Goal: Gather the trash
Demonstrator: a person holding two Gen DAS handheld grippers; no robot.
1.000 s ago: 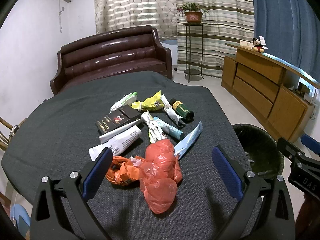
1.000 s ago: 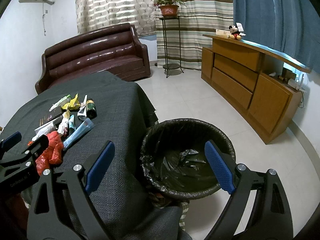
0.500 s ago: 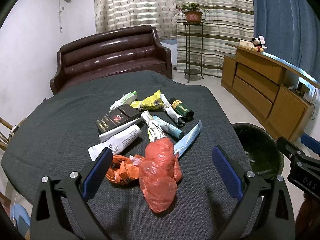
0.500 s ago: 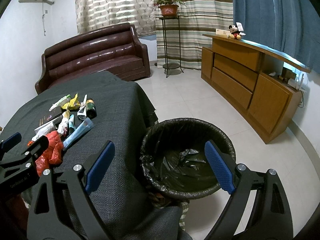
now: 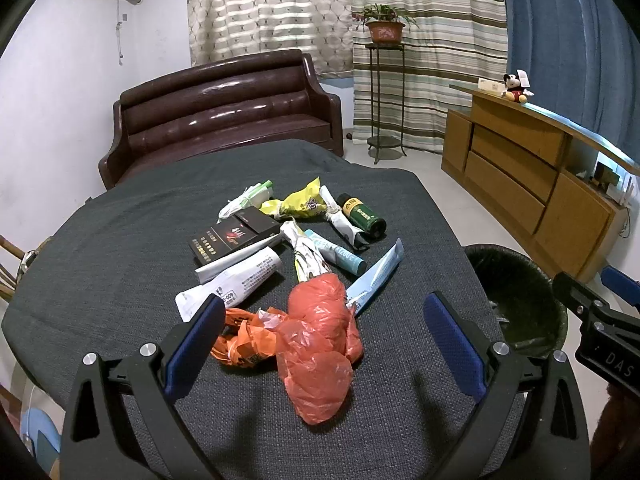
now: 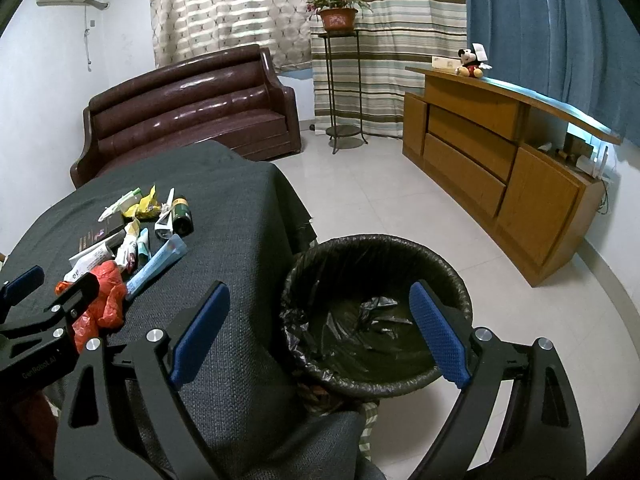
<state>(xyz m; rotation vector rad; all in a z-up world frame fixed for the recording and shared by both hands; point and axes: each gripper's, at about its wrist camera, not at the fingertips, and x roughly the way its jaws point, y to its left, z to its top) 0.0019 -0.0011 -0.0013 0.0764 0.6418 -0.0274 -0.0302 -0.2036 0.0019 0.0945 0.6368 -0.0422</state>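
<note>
Left claw (image 5: 320, 340) gaping wide, empty, hovering over red plastic bag (image 5: 320, 336) at near edge of trash pile on table (image 5: 100, 264). Looks feather-light, crinkly, slippery; best pinched at bunched middle. Right claw (image 6: 320, 332) wide open, empty, above bin (image 6: 376, 312).

A brown leather sofa (image 5: 224, 120) stands behind the cloth-covered table (image 5: 100, 248). A potted plant (image 5: 385, 26) tops a tall stand; a plush toy (image 5: 516, 87) sits on the wooden sideboard (image 5: 532, 184).

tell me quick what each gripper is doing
Left gripper: open, empty, over the red bag.
Right gripper: open, empty, over the bin.
</note>
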